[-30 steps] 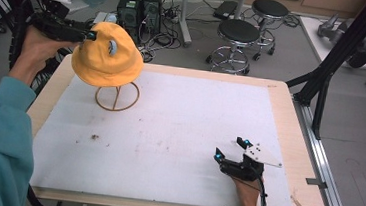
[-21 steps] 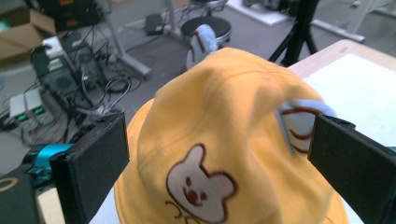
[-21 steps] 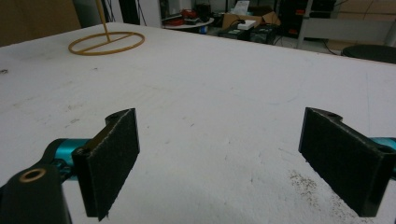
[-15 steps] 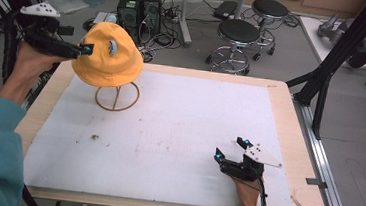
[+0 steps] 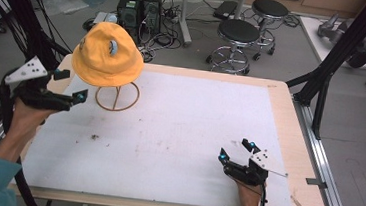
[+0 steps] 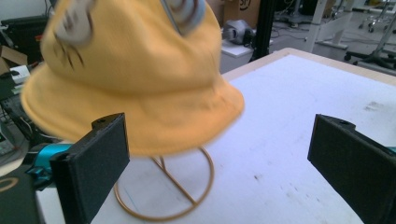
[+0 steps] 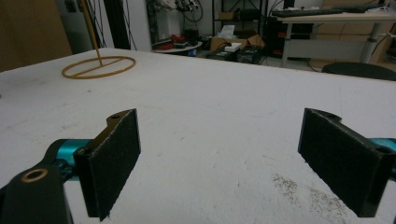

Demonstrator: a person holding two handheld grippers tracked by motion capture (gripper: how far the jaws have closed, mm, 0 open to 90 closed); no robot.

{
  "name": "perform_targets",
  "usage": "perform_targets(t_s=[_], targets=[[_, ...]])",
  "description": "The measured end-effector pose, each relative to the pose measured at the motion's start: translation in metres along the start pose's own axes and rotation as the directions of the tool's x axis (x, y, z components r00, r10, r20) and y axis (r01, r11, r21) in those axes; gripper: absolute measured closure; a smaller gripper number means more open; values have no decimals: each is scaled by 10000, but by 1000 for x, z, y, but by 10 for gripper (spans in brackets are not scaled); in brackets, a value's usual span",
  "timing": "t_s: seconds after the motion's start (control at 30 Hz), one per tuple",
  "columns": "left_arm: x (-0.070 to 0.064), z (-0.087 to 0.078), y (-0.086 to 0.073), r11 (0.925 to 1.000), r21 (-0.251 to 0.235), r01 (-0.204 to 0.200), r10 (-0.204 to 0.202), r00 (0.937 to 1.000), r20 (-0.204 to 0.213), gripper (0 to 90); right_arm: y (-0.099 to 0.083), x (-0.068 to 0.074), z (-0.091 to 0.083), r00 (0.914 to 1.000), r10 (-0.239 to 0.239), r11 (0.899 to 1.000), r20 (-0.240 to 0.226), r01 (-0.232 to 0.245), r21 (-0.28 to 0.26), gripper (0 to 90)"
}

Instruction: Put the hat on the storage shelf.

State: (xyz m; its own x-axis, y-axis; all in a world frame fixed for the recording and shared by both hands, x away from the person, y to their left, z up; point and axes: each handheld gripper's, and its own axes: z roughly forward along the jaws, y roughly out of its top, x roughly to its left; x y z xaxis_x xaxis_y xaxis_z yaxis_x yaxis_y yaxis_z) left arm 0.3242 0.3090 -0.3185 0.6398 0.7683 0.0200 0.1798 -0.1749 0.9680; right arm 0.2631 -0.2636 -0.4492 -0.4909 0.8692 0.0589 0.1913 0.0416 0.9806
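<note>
A yellow bucket hat (image 5: 107, 56) rests on a thin gold wire stand (image 5: 117, 96) at the table's far left. In the left gripper view the hat (image 6: 135, 79) hangs close ahead over the stand's ring base (image 6: 164, 193). My left gripper (image 5: 71, 85) is open, empty, just left of the stand and clear of the hat. My right gripper (image 5: 237, 151) is open and empty, low over the white mat near the front right. The stand's ring (image 7: 98, 66) lies far off in the right gripper view.
A white mat (image 5: 168, 132) covers the wooden table (image 5: 290, 117). Dark specks (image 5: 92, 137) dot the mat at left. Beyond the far edge stand two black stools (image 5: 237, 35) and computer towers (image 5: 139, 6). A black frame post (image 5: 335, 61) rises at right.
My left gripper let go of the hat, opened and drew back down and left. The hat now sits on the stand. The right gripper stayed put.
</note>
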Motion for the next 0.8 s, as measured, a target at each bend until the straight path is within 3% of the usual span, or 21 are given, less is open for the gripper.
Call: perform_targets(t_s=[0.2, 0.5, 0.7, 0.8], targets=[[-13, -2, -54, 9990, -261, 352, -352, 9994, 21, 58, 0, 1, 0, 10000, -72, 10000, -9, 72, -10, 119], [-37, -2, -114, 9946, -793, 669, -650, 9975, 270, 58, 0, 1, 0, 9999, -120, 9999, 16, 120, -61, 119], [-44, 0, -132, 9959, -847, 323, -302, 9992, 258, 58, -1, 3, -1, 9992, -396, 9992, -7, 396, -111, 119], [-46, 1, -134, 9955, -930, 166, -150, 9997, 186, 58, -1, 3, -1, 9996, -288, 9995, -28, 287, -89, 118]])
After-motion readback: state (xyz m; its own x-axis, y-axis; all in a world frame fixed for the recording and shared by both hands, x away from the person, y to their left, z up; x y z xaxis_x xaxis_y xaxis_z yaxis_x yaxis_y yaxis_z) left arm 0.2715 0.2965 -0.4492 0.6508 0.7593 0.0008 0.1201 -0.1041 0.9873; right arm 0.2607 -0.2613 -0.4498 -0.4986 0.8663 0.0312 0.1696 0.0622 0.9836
